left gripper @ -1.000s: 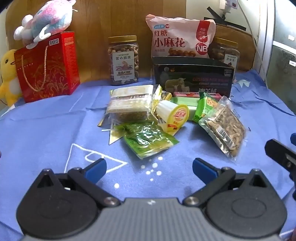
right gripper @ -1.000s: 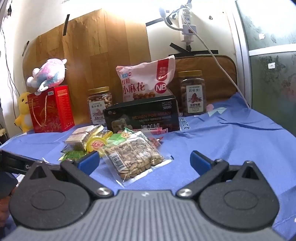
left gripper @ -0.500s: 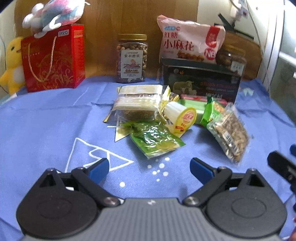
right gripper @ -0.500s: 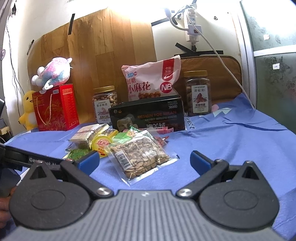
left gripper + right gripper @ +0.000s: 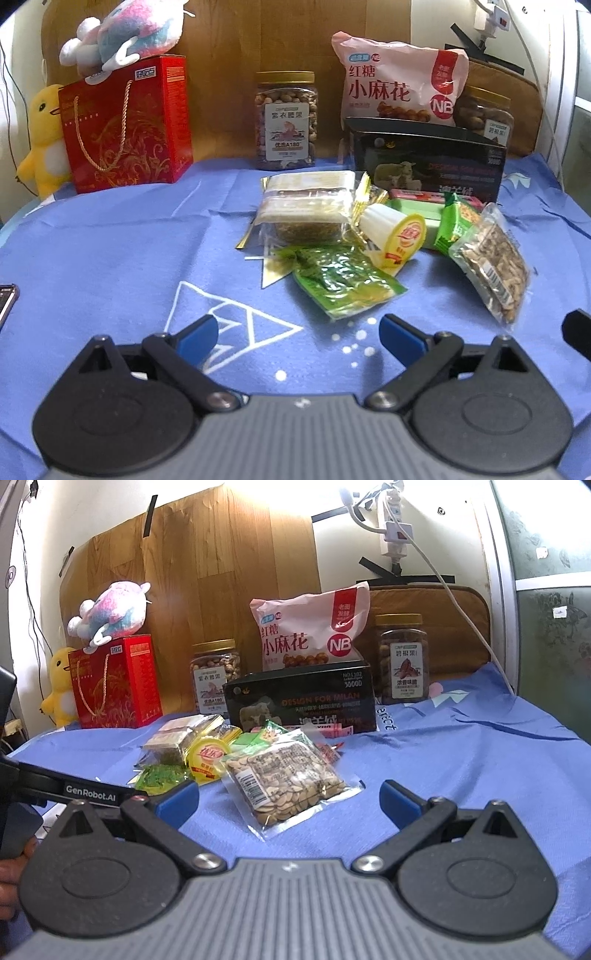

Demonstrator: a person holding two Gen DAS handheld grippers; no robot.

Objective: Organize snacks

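A heap of small snacks lies mid-table on the blue cloth (image 5: pixel 110 266): a green pickle pouch (image 5: pixel 343 284), a yellow-lidded jelly cup (image 5: pixel 399 236), a clear pack of grain bars (image 5: pixel 306 210), a green wrapper (image 5: pixel 458 225) and a clear bag of seeds (image 5: pixel 495 269). My left gripper (image 5: pixel 299 336) hovers open just short of the pickle pouch, nothing between its fingers. My right gripper (image 5: pixel 288 801) is open too, with the seed bag (image 5: pixel 288 775) lying on the cloth just beyond its fingertips. The left tool (image 5: pixel 74 790) shows at the left of the right wrist view.
Along the back stand a red gift box (image 5: pixel 129 122) with a plush toy (image 5: pixel 125 33) on top, a yellow plush duck (image 5: pixel 44 140), two nut jars (image 5: pixel 286 122) (image 5: pixel 402 661), a pink snack bag (image 5: pixel 395 88) and a black box (image 5: pixel 428 162). A phone edge (image 5: pixel 5 299) lies far left.
The left wrist view has tipped up and shifted a little, so the snacks sit lower in frame. The left jaws narrowed slightly. The right gripper has barely moved.
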